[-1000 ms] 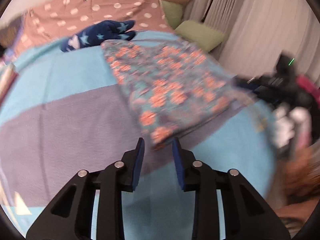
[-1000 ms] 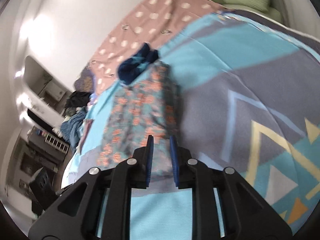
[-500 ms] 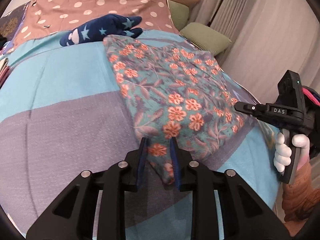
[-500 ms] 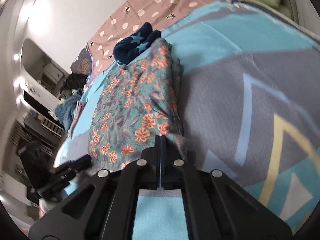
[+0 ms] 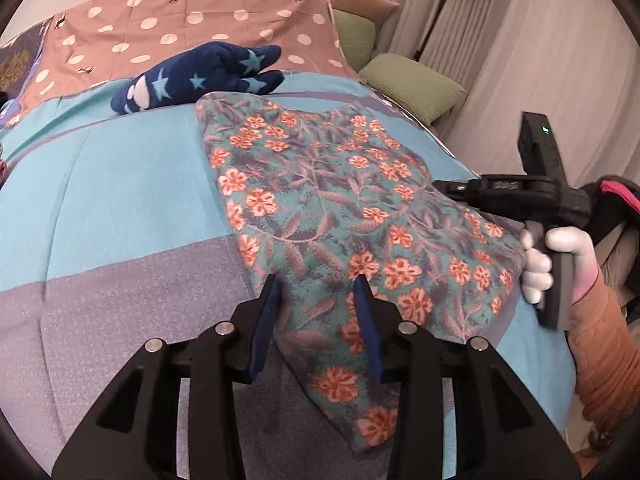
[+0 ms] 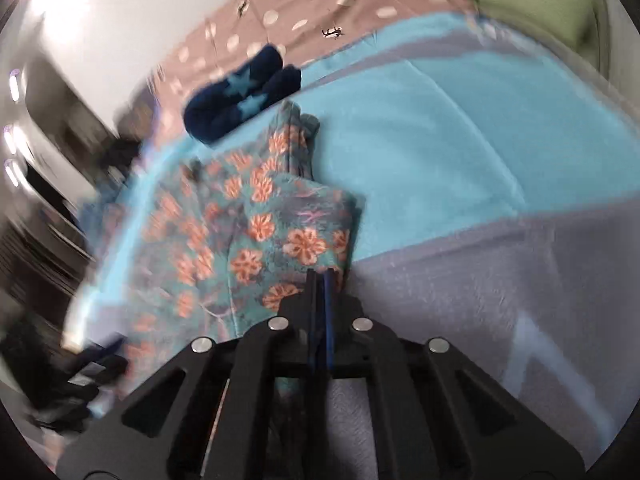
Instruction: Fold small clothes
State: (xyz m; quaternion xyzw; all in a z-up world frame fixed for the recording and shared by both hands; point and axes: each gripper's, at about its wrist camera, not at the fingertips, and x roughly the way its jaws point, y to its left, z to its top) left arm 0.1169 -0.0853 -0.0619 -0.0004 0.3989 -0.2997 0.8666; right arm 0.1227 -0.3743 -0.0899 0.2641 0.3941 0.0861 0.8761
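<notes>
1. Floral garment: lies flat on the bed, on the turquoise-and-grey blanket, just in front of a folded navy star-print garment.
2. Orientation: the long axis runs from the near pointed corner under the left tongs away toward the polka-dot cover at the head of the bed. The near end tapers to a point; the far end is broad.
3. Left tongs: the jaws have just been opening. They straddle the near corner, fabric between them, pads not pressing it.
4. Right tongs: closed on the garment's near-right corner, which appears lifted and doubled over the panel.
5. Risk, uneven fold: with only one corner gripped, carrying the right side over would likely drag the cloth askew and bunch it along the edge.
6. Risk, slipped corner: thin fabric pinched at its tip may pull free under tension.
7. Risk, snag: the left tongs, low over the corner, could catch the cloth if moved sideways.
</notes>
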